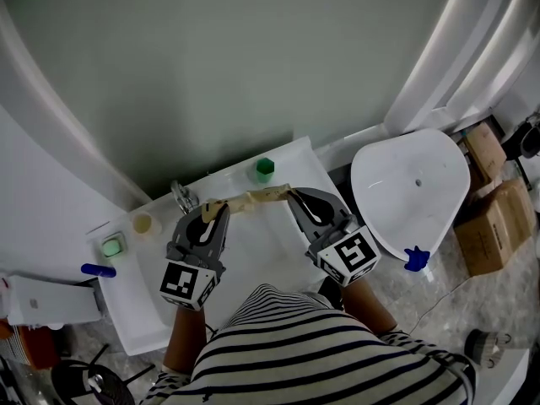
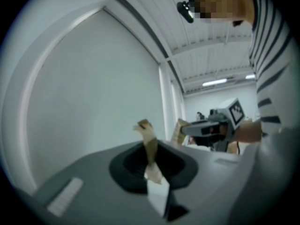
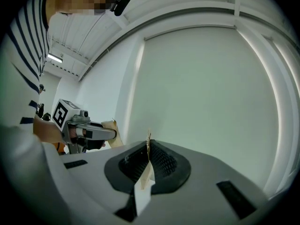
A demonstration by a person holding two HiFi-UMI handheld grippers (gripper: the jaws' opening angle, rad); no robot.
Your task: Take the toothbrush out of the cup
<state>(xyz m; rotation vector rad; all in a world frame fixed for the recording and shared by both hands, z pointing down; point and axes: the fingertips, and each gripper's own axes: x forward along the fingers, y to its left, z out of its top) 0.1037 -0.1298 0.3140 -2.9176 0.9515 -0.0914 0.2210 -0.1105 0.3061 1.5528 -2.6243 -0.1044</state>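
Both grippers hold one tan, paper-like strip level above the white washbasin. My left gripper is shut on its left end, my right gripper on its right end. In the left gripper view the strip rises crumpled out of my shut left gripper, with the right gripper beyond. In the right gripper view the strip shows edge-on in my shut right gripper, facing the left gripper. A small green cup stands at the basin's back edge. I cannot make out a toothbrush.
A chrome tap stands at the basin's back left. Left of it are a small pale cup, a green soap dish and a blue object. A white toilet and cardboard boxes are at the right.
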